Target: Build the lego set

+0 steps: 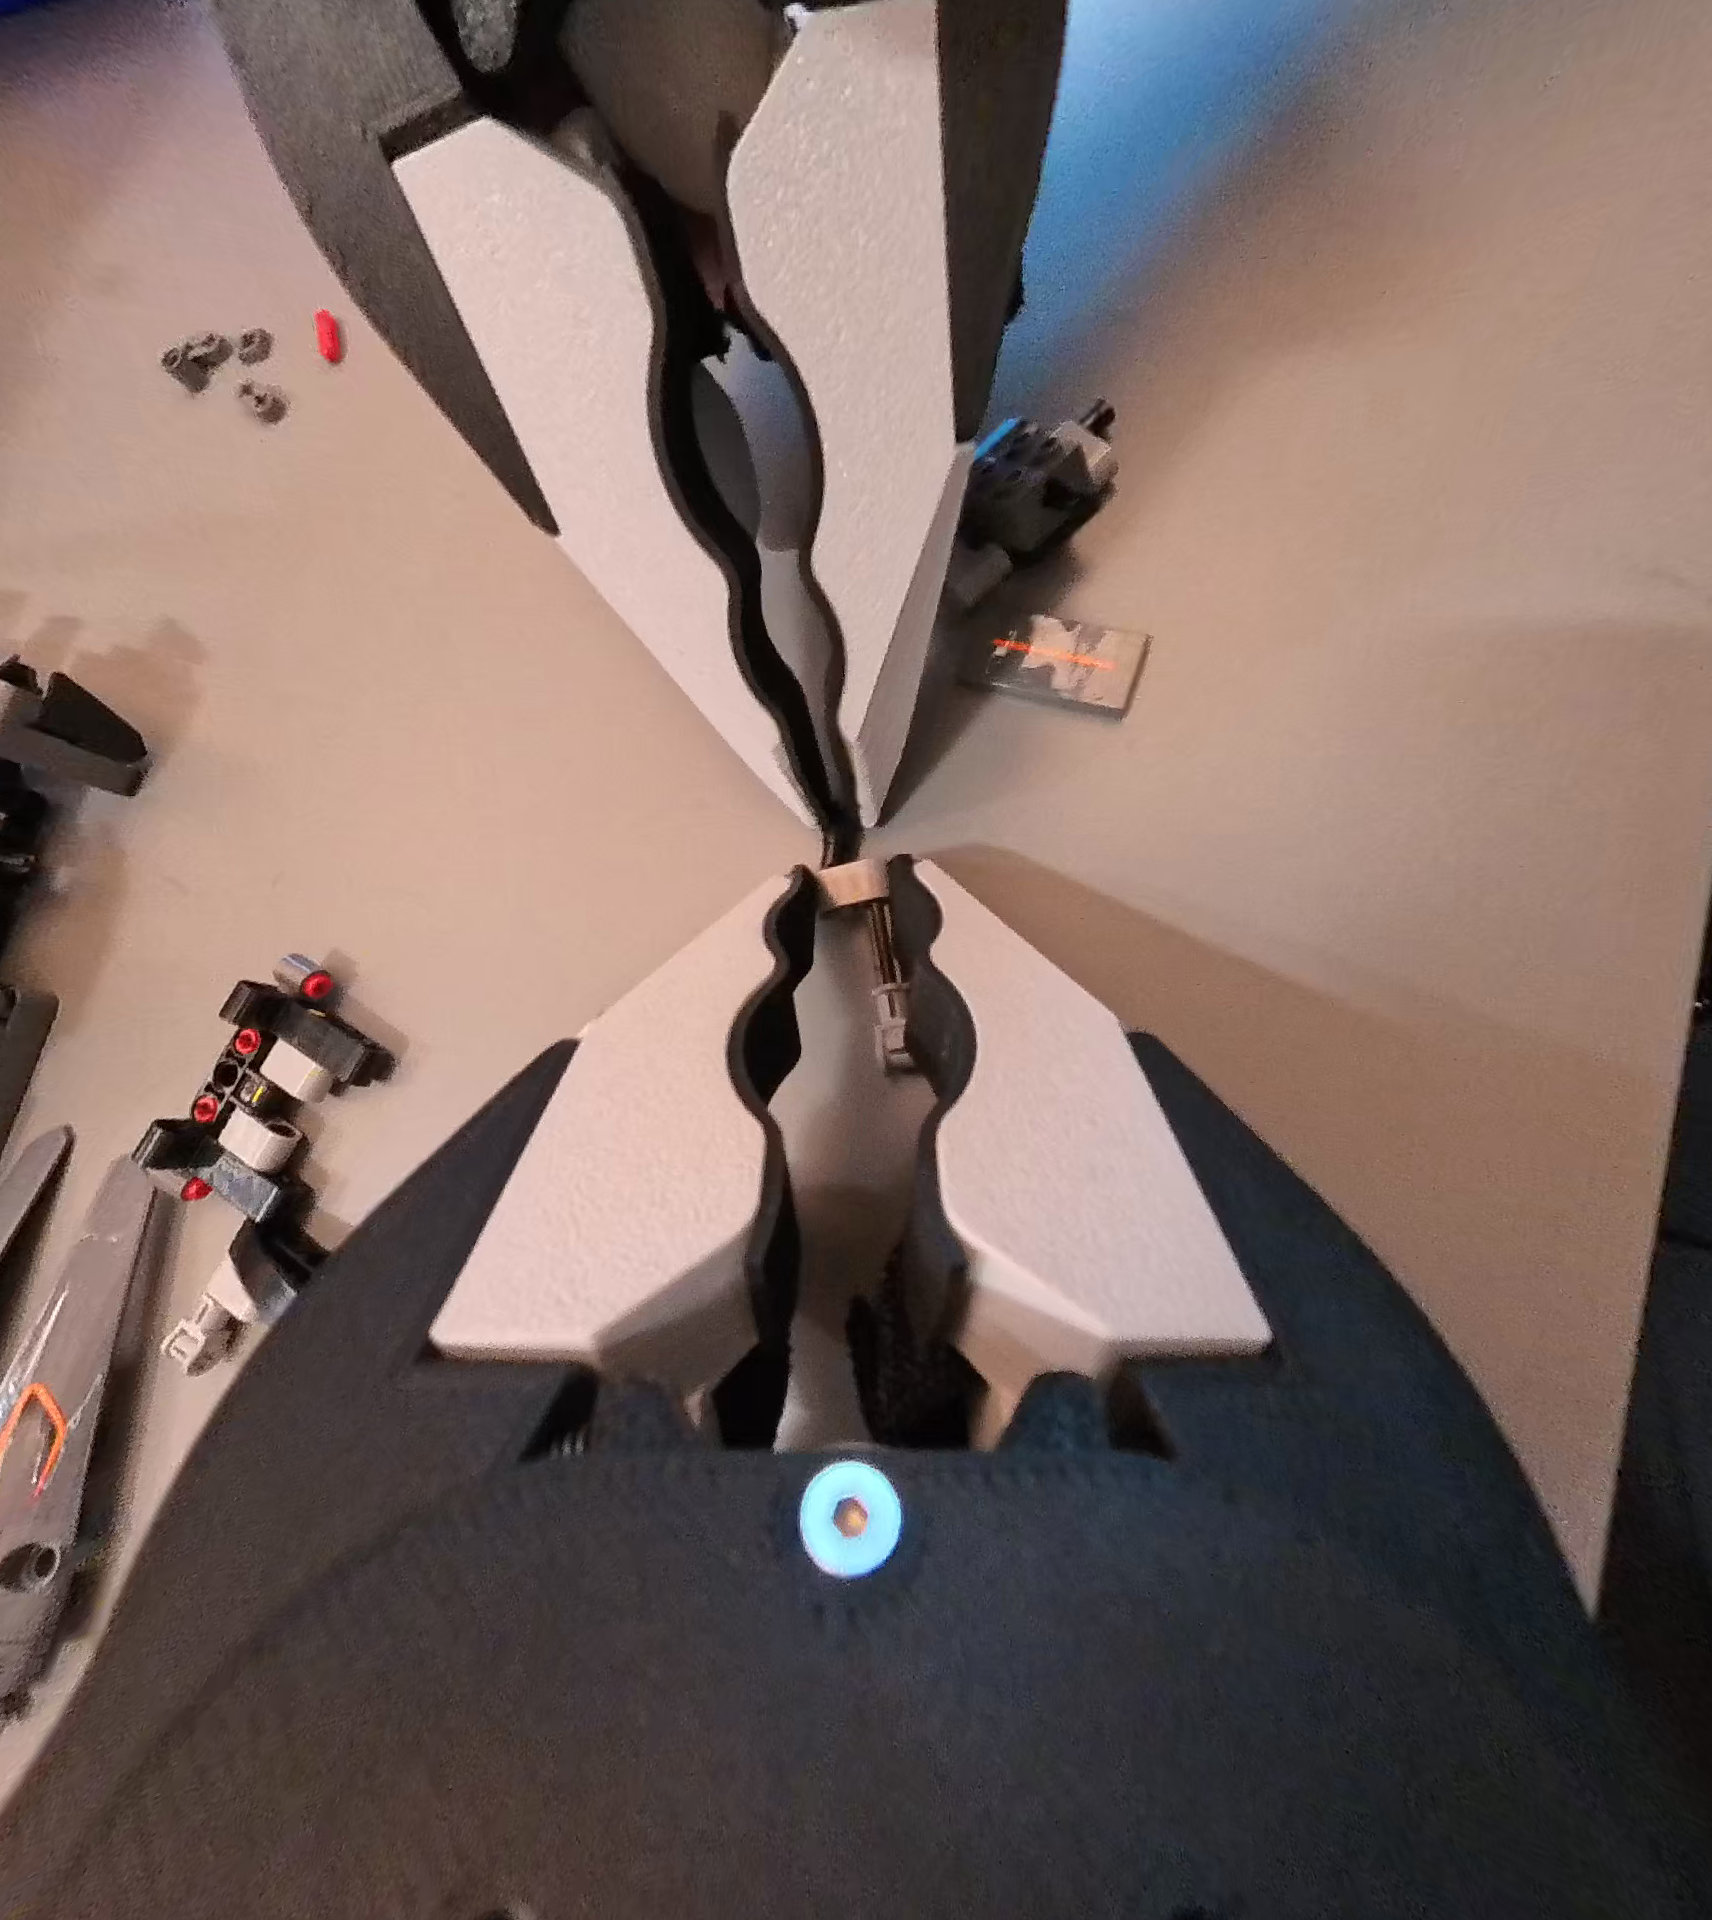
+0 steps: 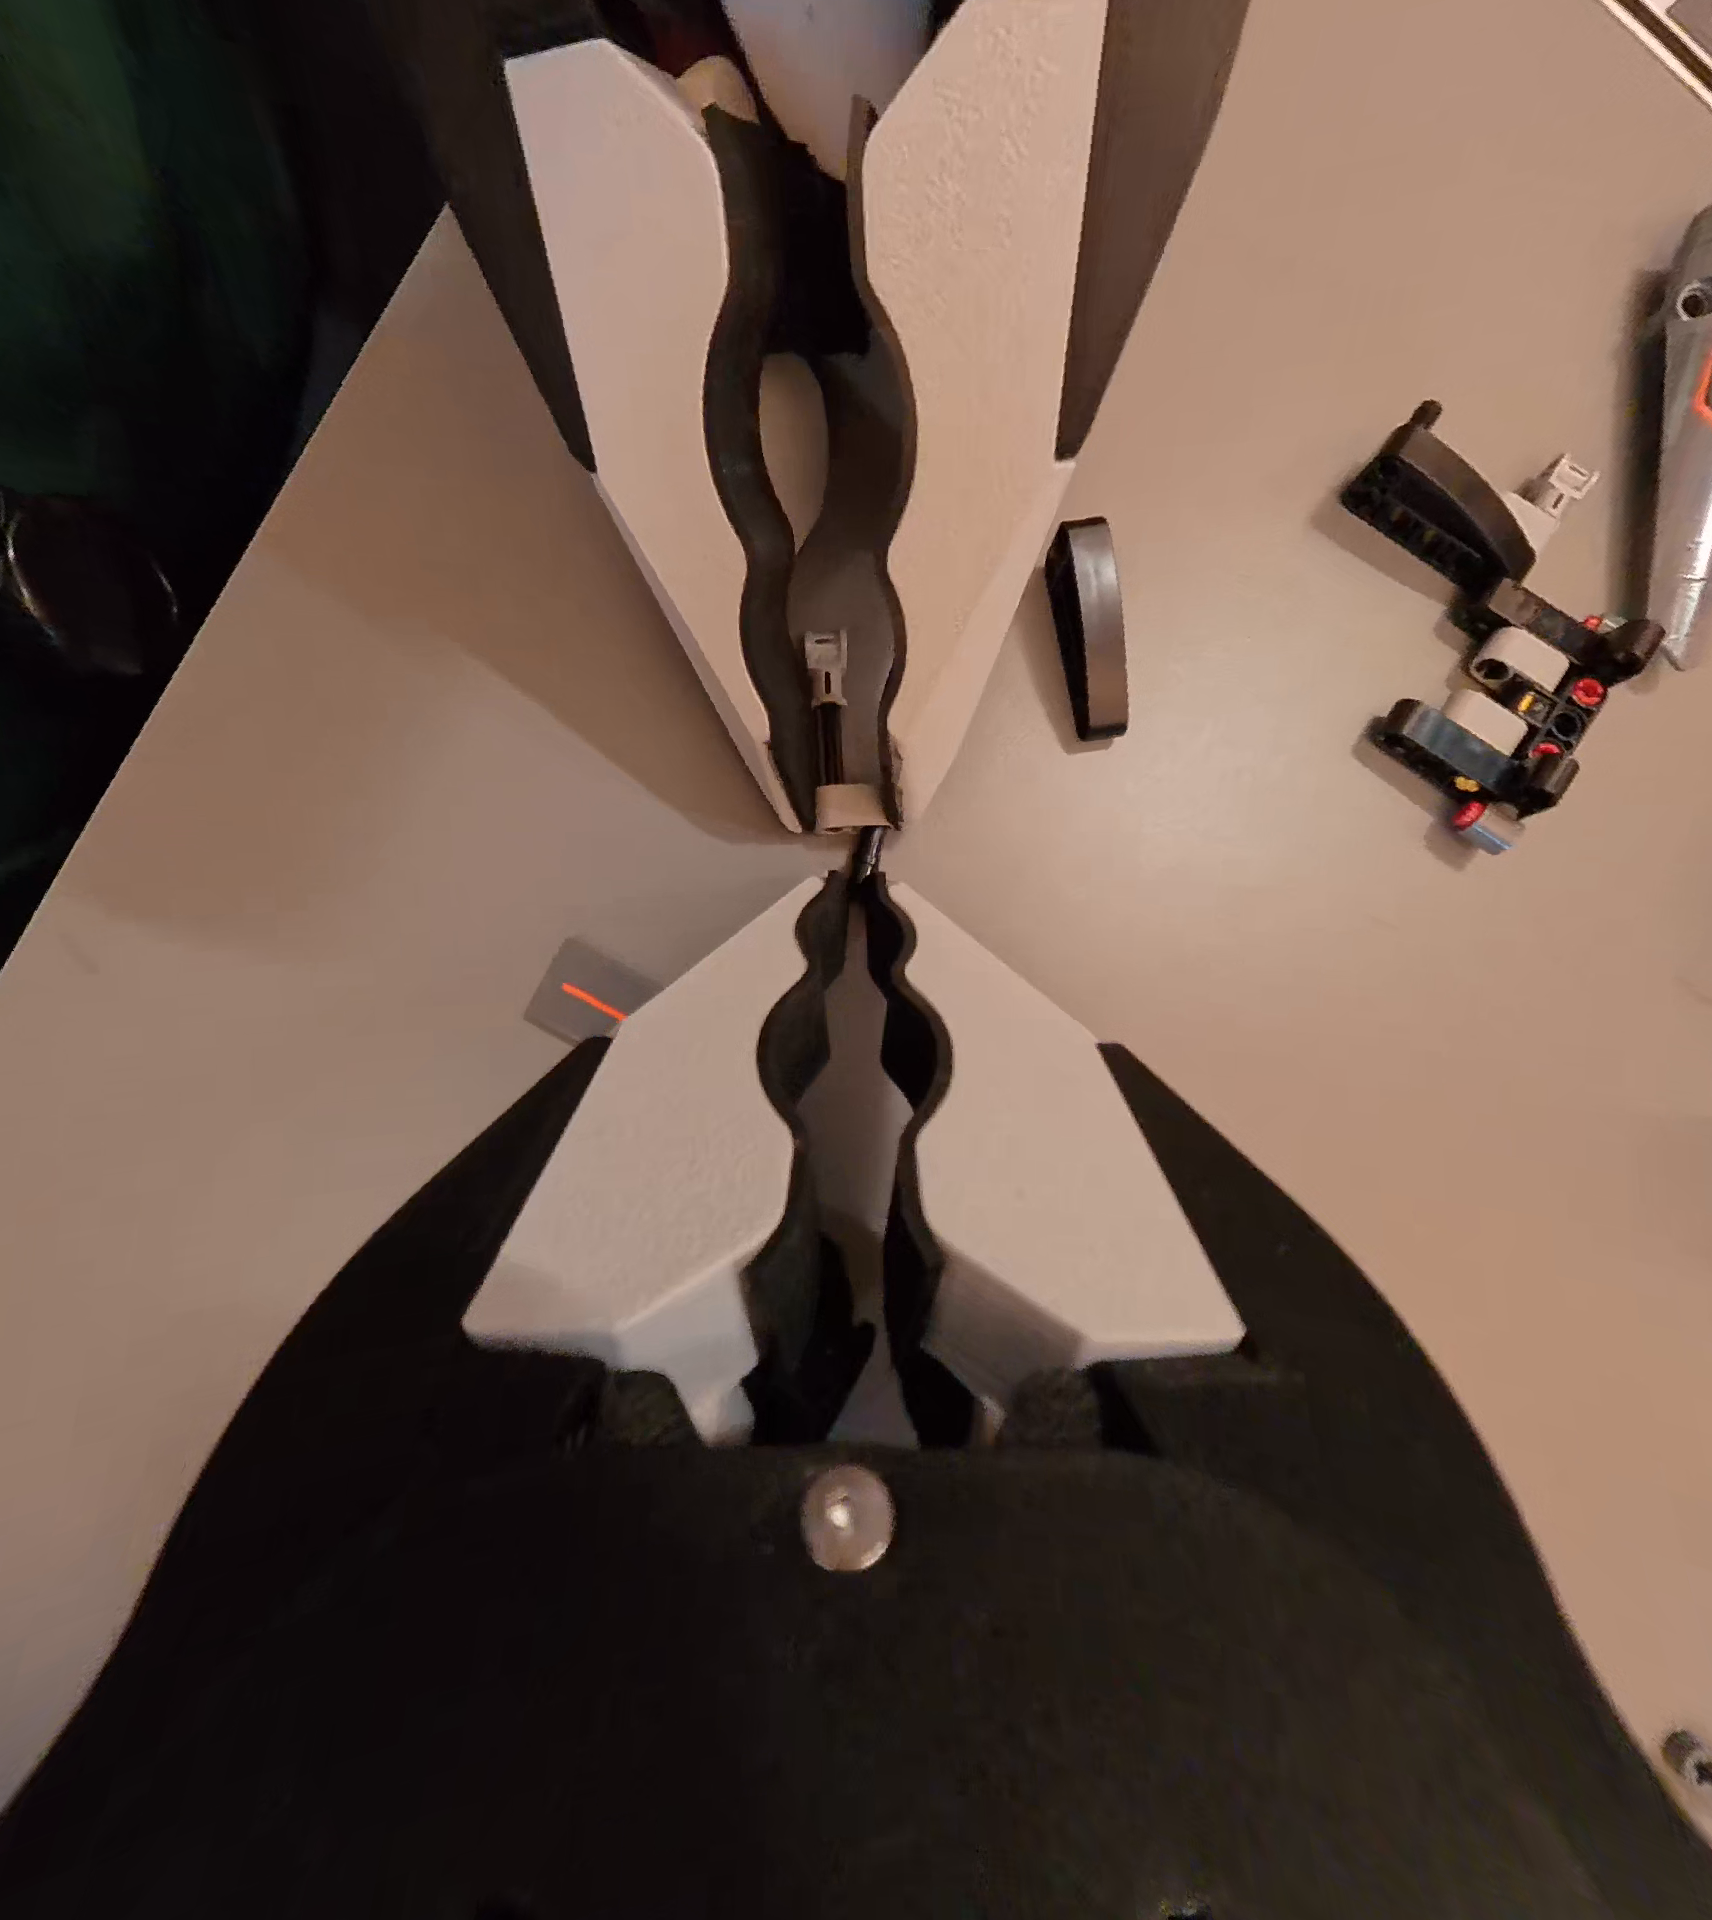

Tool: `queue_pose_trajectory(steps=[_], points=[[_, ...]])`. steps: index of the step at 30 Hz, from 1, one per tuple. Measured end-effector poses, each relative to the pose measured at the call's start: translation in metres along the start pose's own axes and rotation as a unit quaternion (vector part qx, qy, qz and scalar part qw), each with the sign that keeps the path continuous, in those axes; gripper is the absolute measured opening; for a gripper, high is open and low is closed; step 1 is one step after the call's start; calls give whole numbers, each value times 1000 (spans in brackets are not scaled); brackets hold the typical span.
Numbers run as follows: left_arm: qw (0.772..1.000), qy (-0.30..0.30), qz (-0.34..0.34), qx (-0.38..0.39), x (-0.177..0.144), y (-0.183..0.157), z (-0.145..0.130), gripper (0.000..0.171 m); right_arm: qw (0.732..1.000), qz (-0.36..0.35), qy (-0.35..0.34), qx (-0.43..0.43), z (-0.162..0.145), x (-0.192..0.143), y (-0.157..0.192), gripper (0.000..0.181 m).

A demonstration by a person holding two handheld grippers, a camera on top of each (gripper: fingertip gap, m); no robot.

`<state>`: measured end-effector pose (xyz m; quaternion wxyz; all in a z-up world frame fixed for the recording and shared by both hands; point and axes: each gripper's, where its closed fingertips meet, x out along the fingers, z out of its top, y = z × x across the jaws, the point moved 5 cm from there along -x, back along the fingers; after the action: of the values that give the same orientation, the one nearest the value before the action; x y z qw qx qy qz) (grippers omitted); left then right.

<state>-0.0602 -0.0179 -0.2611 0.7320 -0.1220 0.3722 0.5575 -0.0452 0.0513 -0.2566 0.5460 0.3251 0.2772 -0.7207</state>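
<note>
Black axle [image 1: 881, 940] w/ grey bush [image 1: 852, 886] clamped in L tool [image 1: 854, 868]. R tool [image 2: 857, 883] tip-to-tip, pinching axle's free end above counter [image 2: 1247, 1039].

A hobby table [image 1: 1351, 364] indoors, likely a home: loose lego parts [image 1: 239, 364] and half-built assemblies [image 2: 1517, 707].

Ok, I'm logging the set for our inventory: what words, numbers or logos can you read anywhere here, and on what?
No readable text in either view.
Flat grey tile: an orange line and pale print, no legible characters.
Long grey panel: orange and pale markings, too blurred to read.
Held axle piece: no writing visible.
</note>
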Motion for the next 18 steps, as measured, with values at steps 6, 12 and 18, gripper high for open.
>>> queue_pose_trajectory(steps=[6,12,18], points=[[1000,-6,-23,17,0,2,0,13,1000,18,0,-17,0,0,-2,1],[999,-11,-35,36,0,2,-1,13,999,22,0,-28,0,0,-2,1],[998,-15,-42,50,1,3,-1,13,999,27,-1,-37,0,0,-2,1]])
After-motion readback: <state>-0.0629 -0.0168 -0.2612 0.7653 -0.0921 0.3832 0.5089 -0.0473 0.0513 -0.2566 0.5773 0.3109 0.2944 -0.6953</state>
